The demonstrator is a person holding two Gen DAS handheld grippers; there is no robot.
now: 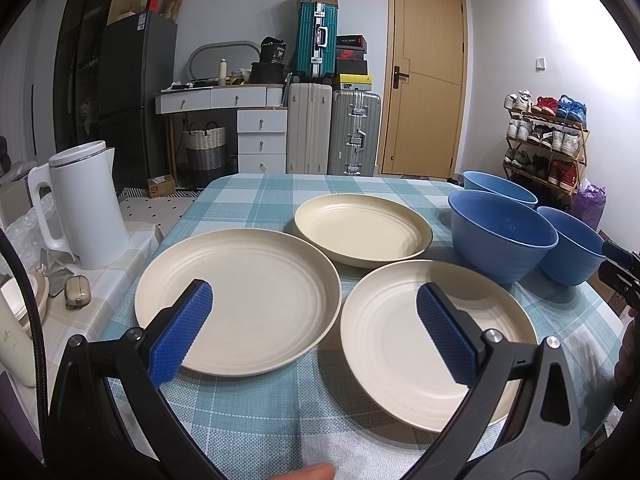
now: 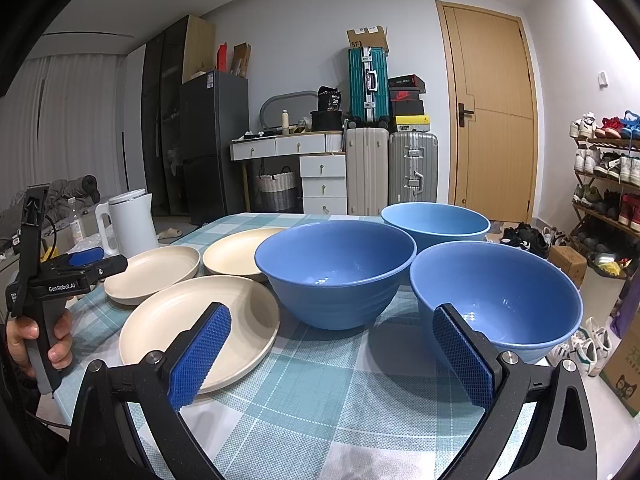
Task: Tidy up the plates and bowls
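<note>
Three cream plates lie on the checked tablecloth: a left plate (image 1: 240, 300), a far plate (image 1: 362, 228) and a near right plate (image 1: 400, 344). Three blue bowls stand to the right: a middle bowl (image 2: 336, 268), a far bowl (image 2: 436, 220) and a near right bowl (image 2: 504, 292). My left gripper (image 1: 314, 320) is open and empty, held above the gap between the two near plates. My right gripper (image 2: 332, 344) is open and empty, low over the cloth in front of the middle and near right bowls. The left gripper also shows in the right wrist view (image 2: 86, 258).
A white electric kettle (image 1: 86, 204) stands on a side surface left of the table. The table's right edge (image 2: 560, 372) drops off just past the near right bowl, with a cardboard box (image 2: 624, 368) and shoes on the floor below.
</note>
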